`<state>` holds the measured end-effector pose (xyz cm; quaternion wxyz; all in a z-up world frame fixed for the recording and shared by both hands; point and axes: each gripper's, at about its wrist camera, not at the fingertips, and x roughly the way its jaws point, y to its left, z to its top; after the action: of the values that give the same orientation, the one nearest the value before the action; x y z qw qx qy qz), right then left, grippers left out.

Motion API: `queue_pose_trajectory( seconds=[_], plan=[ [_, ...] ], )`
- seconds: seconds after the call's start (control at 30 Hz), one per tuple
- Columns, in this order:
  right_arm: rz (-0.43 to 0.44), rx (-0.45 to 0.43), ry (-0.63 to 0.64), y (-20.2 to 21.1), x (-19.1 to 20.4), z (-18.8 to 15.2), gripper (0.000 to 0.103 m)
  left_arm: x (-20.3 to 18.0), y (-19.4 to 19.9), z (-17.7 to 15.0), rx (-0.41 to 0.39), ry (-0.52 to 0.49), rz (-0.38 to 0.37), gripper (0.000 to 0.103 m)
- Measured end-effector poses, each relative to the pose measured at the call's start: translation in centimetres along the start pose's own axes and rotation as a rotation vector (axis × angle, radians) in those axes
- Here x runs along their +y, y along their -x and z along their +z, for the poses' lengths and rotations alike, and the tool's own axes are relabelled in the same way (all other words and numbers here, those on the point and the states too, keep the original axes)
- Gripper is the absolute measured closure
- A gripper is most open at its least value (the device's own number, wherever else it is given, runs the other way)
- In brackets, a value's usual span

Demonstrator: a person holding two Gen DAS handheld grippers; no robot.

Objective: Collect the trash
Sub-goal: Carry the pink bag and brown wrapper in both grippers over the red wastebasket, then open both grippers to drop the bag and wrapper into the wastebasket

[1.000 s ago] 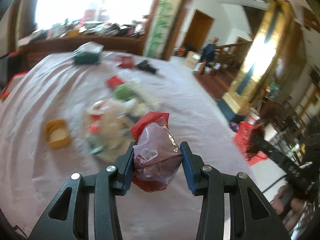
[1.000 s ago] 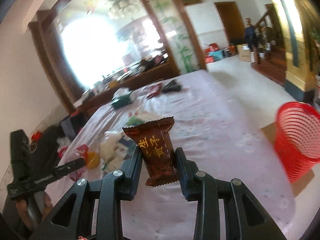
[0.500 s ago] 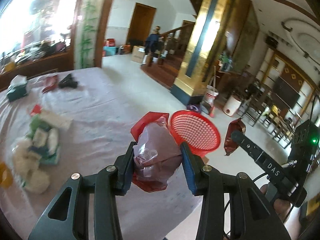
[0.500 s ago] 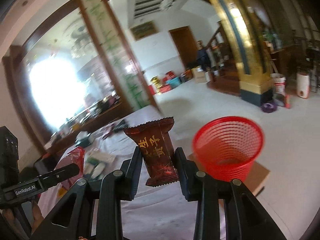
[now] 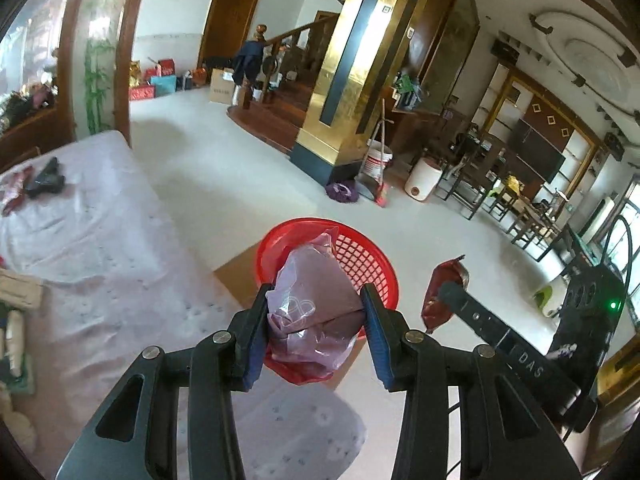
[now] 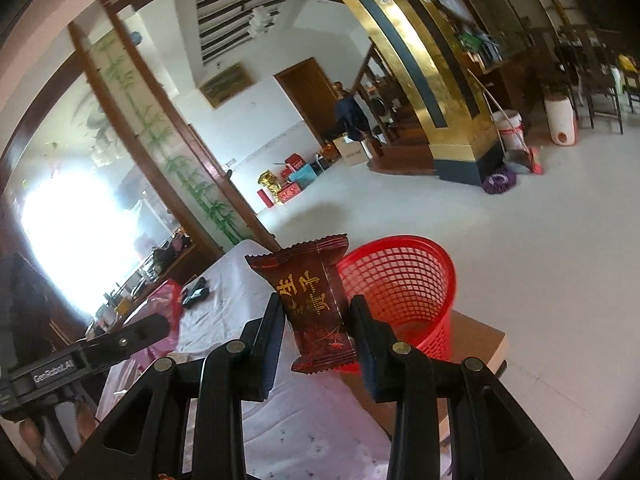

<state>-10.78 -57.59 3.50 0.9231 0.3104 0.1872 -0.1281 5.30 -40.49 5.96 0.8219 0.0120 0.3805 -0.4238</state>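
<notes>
Starting off to the left of the left hand-held gripper [image 5: 314,318], the tabletop [image 5: 100,248] with its pale lilac cloth runs away from it, with a black object [image 5: 44,178] lying far out near the back edge and some leftover bits of trash [image 5: 16,344] at the near left edge. That gripper is closed down on a crumpled pinkish plastic bag [image 5: 312,312] with red showing underneath, both blue-padded fingers pressing its sides. Right behind the bag sits the red mesh basket [image 5: 360,258], down on a brown cardboard sheet [image 5: 236,276] on the floor just off the table's corner, so the bag hangs pretty much in front of and over the basket's near rim. Further right you can see the right hand-held gripper [image 5: 448,294] poking in from the side with its dark red snack wrapper [image 5: 444,292] held up, just beside the basket.

From the right wrist view, the left gripper comes in at the left with the pink bag [image 6: 162,312], and the right one [image 6: 318,330] is clamped on the dark red wrapper [image 6: 316,300] with gold characters, standing upright between the fingers. The red basket [image 6: 404,292] is just behind and to the right of it.
</notes>
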Motion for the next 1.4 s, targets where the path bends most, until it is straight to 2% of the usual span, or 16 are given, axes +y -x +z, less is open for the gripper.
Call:
queue_pose_trajectory(
  seconds=[0.33, 0.53, 0.9, 1.0, 1.03, 1.1, 1.13, 1.17, 1.33, 1.4],
  plan=[
    [-0.041, 0.048, -0.031, -4.1, -2.4, 1.7, 0.066, 0.4, -6.8, 1.9, 0.083, 0.064, -0.036, 0.061],
    [-0.064, 0.088, -0.036, -6.6, -3.8, 2.3, 0.066, 0.5, -11.0, 2.4, 0.145, 0.061, -0.024, 0.061],
    [-0.064, 0.136, -0.055, -9.2, -5.9, 3.1, 0.066, 1.1, -14.4, 2.4, 0.213, 0.128, -0.051, 0.059],
    [-0.066, 0.15, -0.054, -9.7, -6.2, 3.1, 0.065, 1.3, -14.8, 2.5, 0.224, 0.134, -0.051, 0.055],
    [-0.068, 0.148, -0.058, -9.7, -6.3, 3.1, 0.064, 1.4, -14.8, 2.6, 0.227, 0.134, -0.052, 0.05],
    [-0.061, 0.137, -0.059, -9.6, -6.2, 3.3, 0.051, 1.7, -14.3, 2.5, 0.22, 0.138, -0.05, 0.043],
    [-0.058, 0.129, -0.058, -9.4, -6.1, 3.4, 0.038, 1.9, -14.1, 2.5, 0.213, 0.14, -0.046, 0.043],
    [-0.064, 0.125, -0.055, -9.3, -6.1, 3.4, 0.036, 2.1, -13.7, 2.5, 0.205, 0.142, -0.045, 0.043],
    [-0.045, 0.104, -0.025, -7.7, -4.2, 3.4, 0.036, 3.4, -8.5, 1.7, 0.126, 0.15, -0.002, 0.041],
    [-0.043, 0.085, -0.001, -6.8, -3.0, 3.1, 0.035, 3.9, -5.9, 1.1, 0.083, 0.151, 0.038, 0.034]
  ],
)
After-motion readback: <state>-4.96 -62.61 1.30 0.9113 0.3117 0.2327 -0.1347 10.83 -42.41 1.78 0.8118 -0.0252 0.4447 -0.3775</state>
